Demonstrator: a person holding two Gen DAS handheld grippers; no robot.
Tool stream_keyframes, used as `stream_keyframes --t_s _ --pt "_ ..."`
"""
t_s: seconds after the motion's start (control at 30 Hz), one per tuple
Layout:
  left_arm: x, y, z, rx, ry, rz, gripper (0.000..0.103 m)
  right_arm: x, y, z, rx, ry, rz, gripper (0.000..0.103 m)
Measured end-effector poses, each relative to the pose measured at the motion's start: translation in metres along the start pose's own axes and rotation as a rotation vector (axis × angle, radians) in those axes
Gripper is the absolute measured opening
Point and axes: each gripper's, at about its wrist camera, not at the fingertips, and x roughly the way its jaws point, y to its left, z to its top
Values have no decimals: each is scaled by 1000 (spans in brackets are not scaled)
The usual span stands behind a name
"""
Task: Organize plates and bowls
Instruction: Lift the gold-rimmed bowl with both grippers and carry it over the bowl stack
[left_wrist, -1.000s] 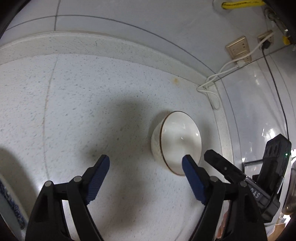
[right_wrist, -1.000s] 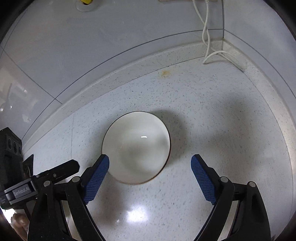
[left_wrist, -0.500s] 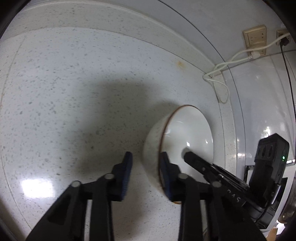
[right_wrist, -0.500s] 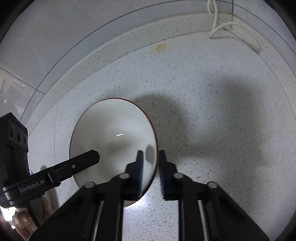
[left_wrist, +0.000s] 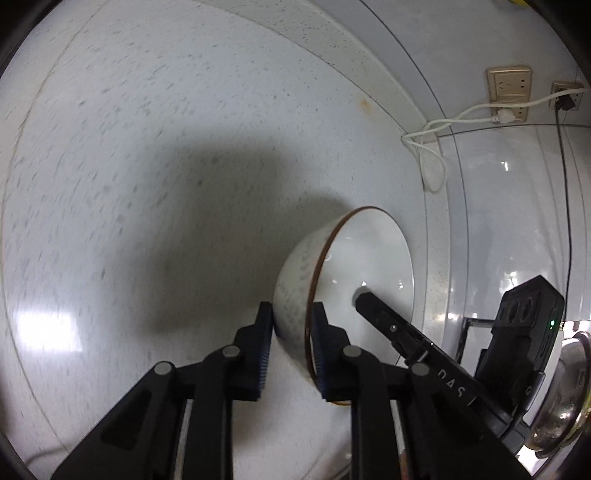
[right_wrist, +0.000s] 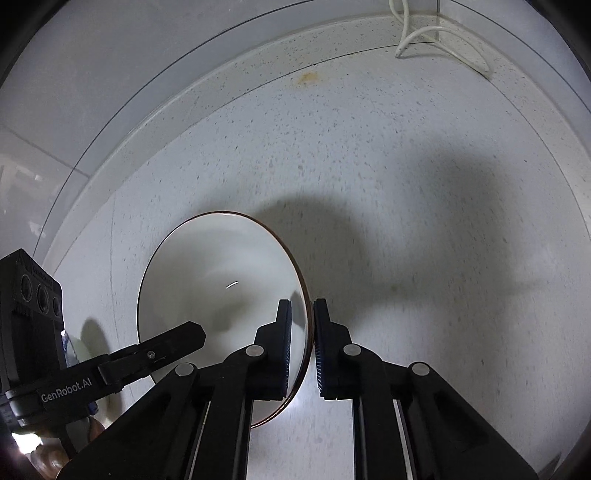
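White bowl (left_wrist: 369, 266), brown-rimmed, gripped at opposite rim edges by both grippers.
Left gripper (left_wrist: 291, 325): blue pads clamped on near wall and rim. Right gripper (right_wrist: 302, 325): pads pinching right rim. Bowl over speckled countertop (right_wrist: 406, 166); whether lifted, cannot tell. Beyond: white cable (left_wrist: 432, 147), wall sockets (left_wrist: 509, 92).

Bowl (left_wrist: 354, 273) — newly clamped, both sides
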Motion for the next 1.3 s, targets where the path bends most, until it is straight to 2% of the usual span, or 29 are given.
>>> stream_keyframes --t_s 0.17,0.27,0.4,0.57,0.73,0.83,1.0,1.3 --pt "-40 6 -38 -17 -5 -49 19 -37 23 -35 -6 -22 -45 11" --pt "-73 10 -55 -23 -30 -75 19 -64 49 -58 -28 -47 -59 11" --pt "-144 32 -75 -21 -107 -88 19 -94 112 -83 -87 -82 -8 11" --pt "-242 84 -93 -30 -222 -27 19 -98 201 -116 -194 -88 62 11" --pt "-310 139 -101 -42 -300 53 19 -74 279 -142 -278 -54 136 11" --pt "-319 173 -97 -55 -289 76 19 -54 301 -151 -291 -29 152 11" --pt "-305 205 -88 -56 -252 76 19 -30 304 -163 -279 -4 130 11" --pt "-276 221 -78 -61 -219 61 19 -12 302 -162 -231 31 122 11"
